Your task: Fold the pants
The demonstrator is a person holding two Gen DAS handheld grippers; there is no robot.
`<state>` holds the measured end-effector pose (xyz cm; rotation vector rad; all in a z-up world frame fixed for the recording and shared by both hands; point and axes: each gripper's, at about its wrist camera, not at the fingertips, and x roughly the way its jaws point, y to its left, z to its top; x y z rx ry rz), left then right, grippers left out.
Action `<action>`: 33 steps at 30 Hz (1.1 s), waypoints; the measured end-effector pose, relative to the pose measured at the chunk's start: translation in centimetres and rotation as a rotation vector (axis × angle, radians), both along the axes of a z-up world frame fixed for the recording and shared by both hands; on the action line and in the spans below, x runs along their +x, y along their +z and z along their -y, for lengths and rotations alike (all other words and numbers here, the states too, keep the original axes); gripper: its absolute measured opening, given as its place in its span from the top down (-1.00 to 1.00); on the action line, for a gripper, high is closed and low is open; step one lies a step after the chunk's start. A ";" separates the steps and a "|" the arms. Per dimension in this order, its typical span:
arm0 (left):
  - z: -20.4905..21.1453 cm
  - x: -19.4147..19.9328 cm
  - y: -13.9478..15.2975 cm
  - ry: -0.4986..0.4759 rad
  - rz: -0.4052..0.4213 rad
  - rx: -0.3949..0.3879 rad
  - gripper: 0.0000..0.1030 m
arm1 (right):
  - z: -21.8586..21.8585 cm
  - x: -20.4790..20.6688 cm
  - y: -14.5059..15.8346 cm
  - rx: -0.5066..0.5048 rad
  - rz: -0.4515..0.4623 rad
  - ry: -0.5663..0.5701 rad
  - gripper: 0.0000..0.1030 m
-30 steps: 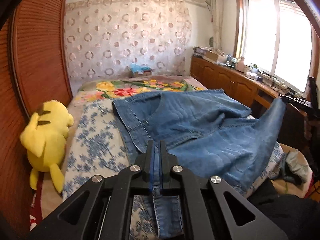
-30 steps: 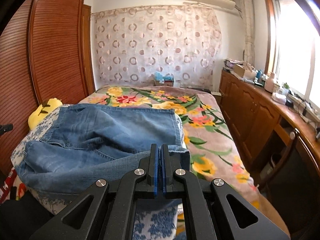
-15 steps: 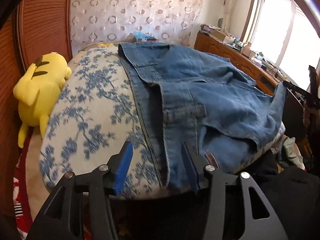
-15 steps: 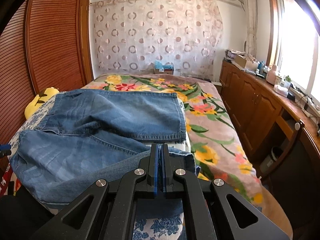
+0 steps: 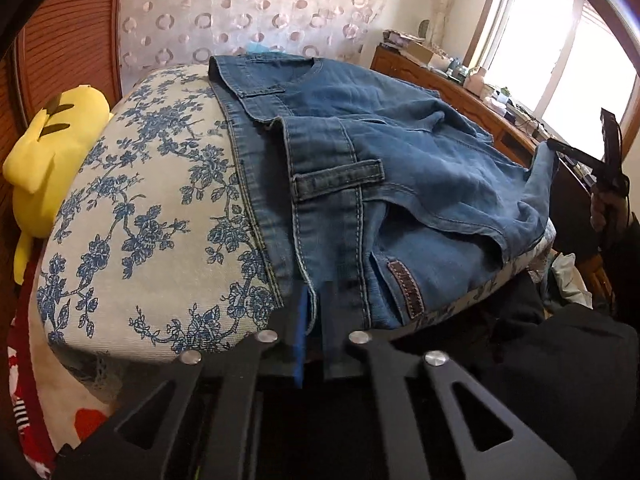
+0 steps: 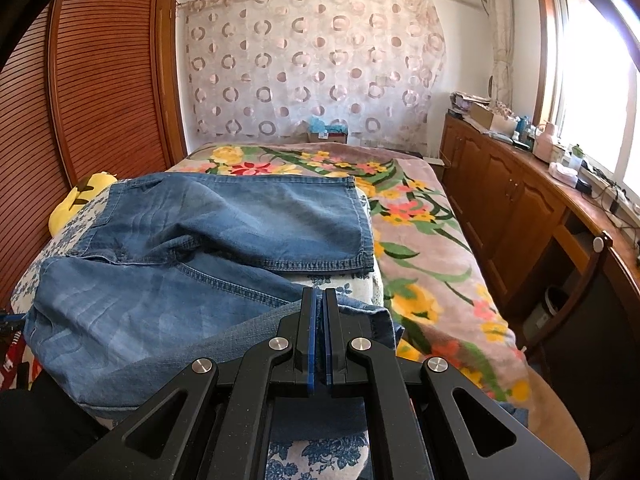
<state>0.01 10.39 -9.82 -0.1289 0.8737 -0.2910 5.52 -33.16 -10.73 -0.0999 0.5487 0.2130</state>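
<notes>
1. Left hand-held gripper (image 5: 316,320) clenched on the waistband edge of the pants (image 5: 360,152), right at the near lip of the bed (image 5: 120,220); bite looks thin, only the seam between the pads; could slip free under a lift, dropping that corner over the bed edge.
2. Ahead of the left hand-held gripper, waistband doubled back with a belt loop (image 5: 338,178) riding on top; likely to lock in as a crooked crease if pulled without smoothing; leather patch (image 5: 406,290) just to the right, bulky enough to skew the fold.
3. Between the two hand-held grippers, denim bunched and sagging; uneven pull from either side could drag the whole garment toward the person and off the bed.
4. Right hand-held gripper (image 6: 319,336) clenched on a leg hem of the pants (image 6: 200,240), cloth draped over both fingers; other leg lying flat ahead; risk of misaligned hems if carried across at an angle.
5. Far left, yellow plush toy (image 5: 52,152) beside the mattress; could be snagged by a swinging leg.
</notes>
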 end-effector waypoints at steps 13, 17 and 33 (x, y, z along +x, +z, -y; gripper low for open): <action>-0.1 1.5 8.4 0.045 0.241 0.065 0.95 | 0.9 -0.5 2.7 0.022 0.087 -0.009 0.95; -0.1 3.6 10.8 0.060 0.307 0.080 0.95 | 1.1 0.2 4.6 0.018 0.142 -0.019 0.95; 0.4 15.9 13.8 0.082 0.336 0.171 0.95 | -0.9 9.9 3.0 0.074 0.087 0.015 1.00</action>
